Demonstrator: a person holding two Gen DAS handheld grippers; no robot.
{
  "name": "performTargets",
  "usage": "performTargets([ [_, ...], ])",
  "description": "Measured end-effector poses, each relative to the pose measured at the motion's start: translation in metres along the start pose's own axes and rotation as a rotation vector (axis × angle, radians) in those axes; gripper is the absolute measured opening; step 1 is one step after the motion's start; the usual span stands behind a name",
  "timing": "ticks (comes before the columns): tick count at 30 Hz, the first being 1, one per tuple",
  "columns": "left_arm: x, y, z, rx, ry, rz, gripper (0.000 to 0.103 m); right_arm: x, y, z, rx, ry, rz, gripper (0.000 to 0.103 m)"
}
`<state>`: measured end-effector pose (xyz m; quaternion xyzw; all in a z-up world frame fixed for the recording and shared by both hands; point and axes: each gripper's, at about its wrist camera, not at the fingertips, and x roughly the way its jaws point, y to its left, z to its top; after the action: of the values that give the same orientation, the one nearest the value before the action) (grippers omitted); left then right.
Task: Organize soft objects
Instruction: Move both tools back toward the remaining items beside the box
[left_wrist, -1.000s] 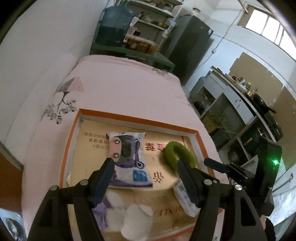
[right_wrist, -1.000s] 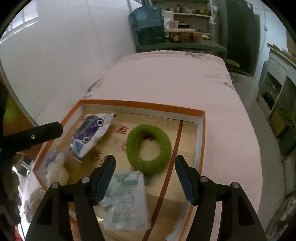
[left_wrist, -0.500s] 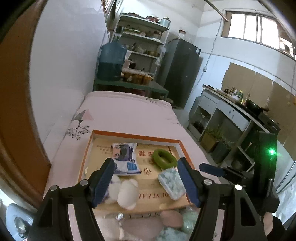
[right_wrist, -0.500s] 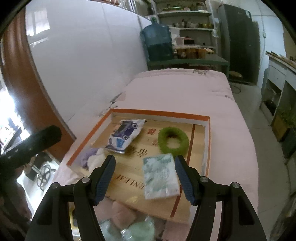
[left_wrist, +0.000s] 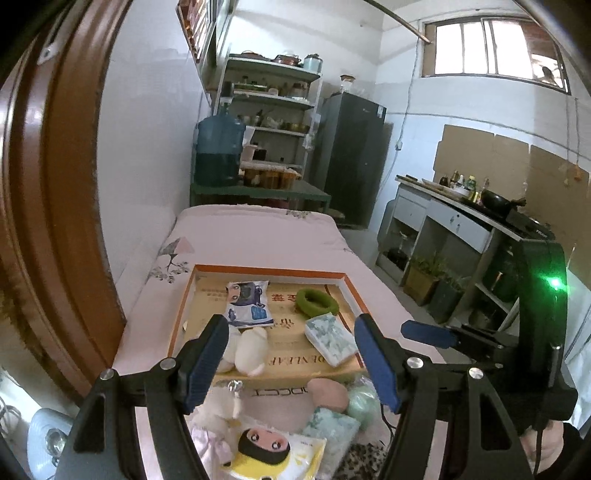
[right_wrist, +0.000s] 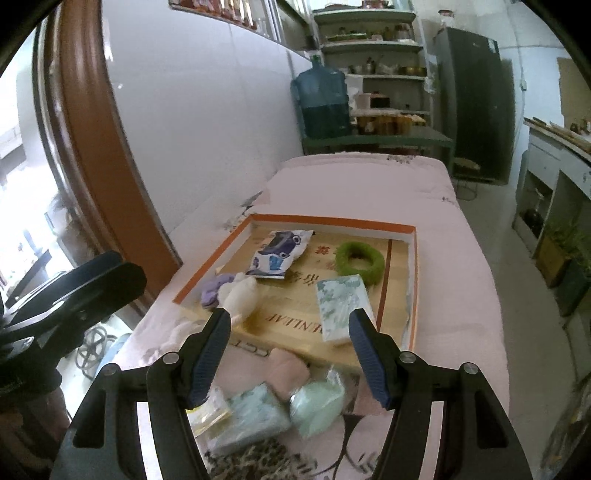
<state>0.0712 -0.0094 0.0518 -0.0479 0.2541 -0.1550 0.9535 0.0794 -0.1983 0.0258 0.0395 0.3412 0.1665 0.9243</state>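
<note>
A: How many soft things lie in the shallow orange-rimmed cardboard tray (right_wrist: 325, 218)?

B: 4: 1 fuzzy green ring (right_wrist: 360, 257) at 1 o'clock, 1 crinkly blue-and-white printed pouch (right_wrist: 281, 250) at 11, 1 flat mint-patterned tissue pack (right_wrist: 342, 303) at 4, and 1 white-and-purple plush toy (right_wrist: 232, 291) at 8.

A: And outside it?

B: A loose pile on the pink quilt (right_wrist: 369, 184) at the tray's 6 o'clock edge, including 1 yellow cartoon-face packet (left_wrist: 275, 452); I cannot count the rest.

A: The tongs?

B: 2; left gripper (left_wrist: 291, 356) and right gripper (right_wrist: 290, 352) both spread apart, gripping nothing, above the pile.
</note>
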Motion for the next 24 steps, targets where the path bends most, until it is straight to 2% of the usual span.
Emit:
performTargets([
  [11, -0.042, -0.001, -0.026, -0.004, -0.053, 0.004, 0.070, -0.034, 0.025, -0.033, -0.018, -0.025, 0.001, 0.068],
  [17, -0.059, 0.010, -0.041, -0.058, -0.076, -0.016, 0.070, -0.047, 0.037, -0.049, -0.024, -0.019, 0.008, 0.068],
  [24, -0.074, 0.020, -0.058, -0.074, -0.091, 0.018, 0.070, -0.057, 0.040, -0.061, -0.014, -0.021, 0.003, 0.068],
])
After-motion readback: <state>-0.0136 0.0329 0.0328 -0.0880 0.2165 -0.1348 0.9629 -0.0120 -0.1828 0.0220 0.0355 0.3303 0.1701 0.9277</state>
